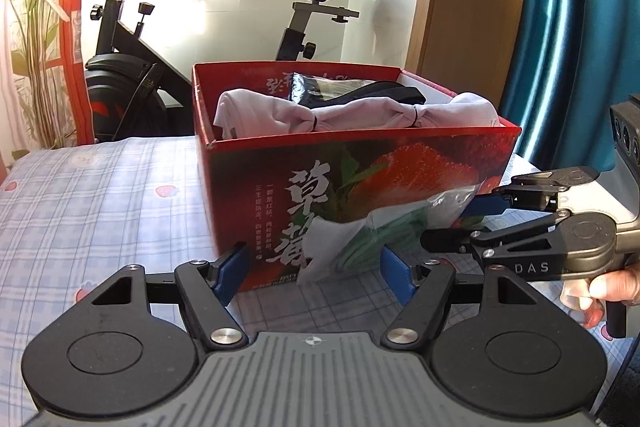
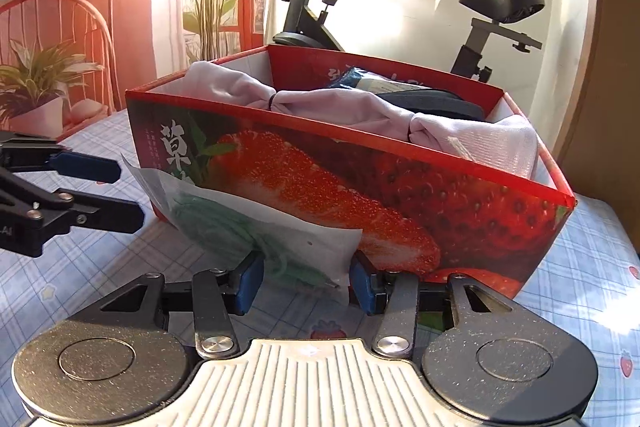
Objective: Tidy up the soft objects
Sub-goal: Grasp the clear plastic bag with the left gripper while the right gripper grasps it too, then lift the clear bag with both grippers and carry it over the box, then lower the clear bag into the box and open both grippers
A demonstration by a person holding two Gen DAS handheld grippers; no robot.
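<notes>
**Straddling a bagged green cord at the foot of the strawberry box**

Saw a black exercise bike (image 1: 120, 67) across the upper half of both views, against a sunlit wall. Noted a blue checked bed sheet (image 1: 100, 207) over the lower left of the left wrist view. Found a red strawberry-printed box (image 1: 400, 163) standing on it at centre frame, open at the top. Counted inside it a white garment bundle (image 1: 360, 115), cinched with dark bands and lying along the near wall, with dark folded items (image 1: 384, 93) behind.

Spotted a clear bag of green cord (image 1: 360, 239) at lower centre, leaning on the box's front face with its lower edge on the sheet.

Held the left gripper (image 1: 312, 275) low in front of the bag, fingers spread wide, gripping nothing. Brought the right gripper (image 2: 306, 285) in from the right edge of the left wrist view, fingers parted to either side of the bag's edge, not closed on it.
</notes>
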